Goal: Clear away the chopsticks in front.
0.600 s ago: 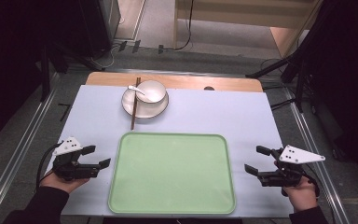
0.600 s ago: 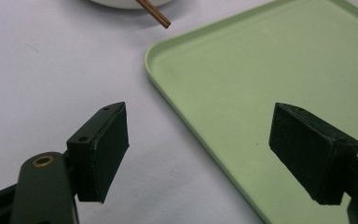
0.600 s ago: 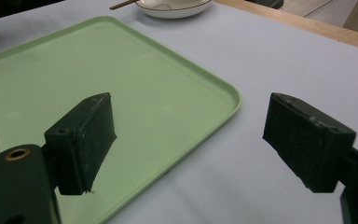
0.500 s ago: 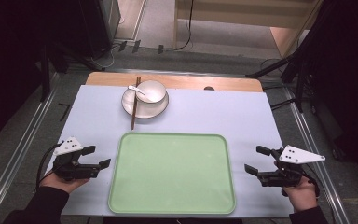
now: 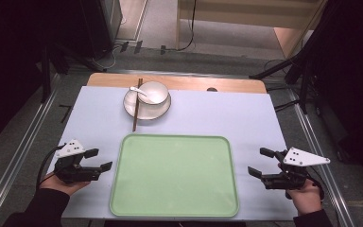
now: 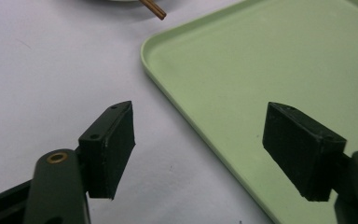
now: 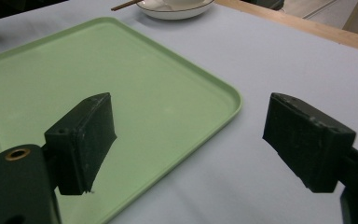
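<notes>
Even light from overhead is brightening the pale desk [image 5: 217, 118] and green tray [image 5: 175, 175], while the floor and room around them are sinking into deep darkness. Shadows are staying soft and faint. The high view is looking slightly grainy. In both gripper views, the near black claw pads are blurring a little, with no glare showing.

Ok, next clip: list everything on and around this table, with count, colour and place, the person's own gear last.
tray: 1, pale green, near middle of the table, nothing on it
plate: 1, white with dark rim, far side, left of centre
bowl: 1, white, on the plate
spoon: 1, white, resting in the bowl
chopsticks: brown, across the plate's left edge; count unclear
table: 1, white cover, wooden far edge
left gripper: 1, black, left of tray, open
right gripper: 1, black, right of tray, open
</notes>
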`<state>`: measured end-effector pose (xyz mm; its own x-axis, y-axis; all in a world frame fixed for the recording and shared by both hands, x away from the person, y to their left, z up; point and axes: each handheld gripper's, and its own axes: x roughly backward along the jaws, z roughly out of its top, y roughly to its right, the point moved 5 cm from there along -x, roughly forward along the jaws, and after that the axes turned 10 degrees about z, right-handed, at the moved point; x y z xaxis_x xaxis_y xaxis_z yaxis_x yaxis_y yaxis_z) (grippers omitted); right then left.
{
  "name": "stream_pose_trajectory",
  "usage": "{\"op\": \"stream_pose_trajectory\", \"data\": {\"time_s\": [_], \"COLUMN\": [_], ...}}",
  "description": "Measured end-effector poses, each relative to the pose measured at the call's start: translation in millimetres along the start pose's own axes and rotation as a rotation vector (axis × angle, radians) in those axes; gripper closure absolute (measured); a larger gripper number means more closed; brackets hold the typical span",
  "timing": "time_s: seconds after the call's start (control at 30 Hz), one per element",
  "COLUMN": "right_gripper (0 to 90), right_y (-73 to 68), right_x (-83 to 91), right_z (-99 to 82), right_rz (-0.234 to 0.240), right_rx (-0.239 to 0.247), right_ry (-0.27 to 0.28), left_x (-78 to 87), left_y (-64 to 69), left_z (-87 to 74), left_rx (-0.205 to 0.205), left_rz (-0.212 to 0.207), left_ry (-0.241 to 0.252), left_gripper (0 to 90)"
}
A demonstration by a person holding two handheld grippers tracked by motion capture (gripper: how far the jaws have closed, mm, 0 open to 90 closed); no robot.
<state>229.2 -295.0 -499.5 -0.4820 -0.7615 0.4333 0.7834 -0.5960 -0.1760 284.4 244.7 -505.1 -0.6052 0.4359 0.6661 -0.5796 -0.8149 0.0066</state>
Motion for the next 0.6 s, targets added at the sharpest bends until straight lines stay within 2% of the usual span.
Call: {"op": "stream_pose_trajectory", "data": {"time_s": [0.03,0.27,0.37,0.6], "right_gripper": [17.3,17.3,17.3,17.3], "right_y": [-0.1,-0.1,0.1,0.0], "right_x": [-0.1,-0.8,-0.5,-0.8], "right_z": [0.2,-0.2,-0.1,-0.3], "right_rz": [0.002,0.006,0.005,0.006], "right_rx": [0.0,-0.004,-0.003,-0.005], "right_ry": [0.003,-0.003,-0.001,-0.005], "left_x": [1.4,1.7,3.0,4.8], "left_y": [0.3,0.8,0.2,-2.6], "left_z": [-0.3,-0.5,0.2,1.2], "left_rx": [-0.002,0.008,0.032,0.052], "left_rz": [-0.002,-0.011,-0.021,-0.014], "left_ry": [0.004,0.004,0.01,0.032], "left_gripper": [30.9,34.6,37.3,40.8]}}
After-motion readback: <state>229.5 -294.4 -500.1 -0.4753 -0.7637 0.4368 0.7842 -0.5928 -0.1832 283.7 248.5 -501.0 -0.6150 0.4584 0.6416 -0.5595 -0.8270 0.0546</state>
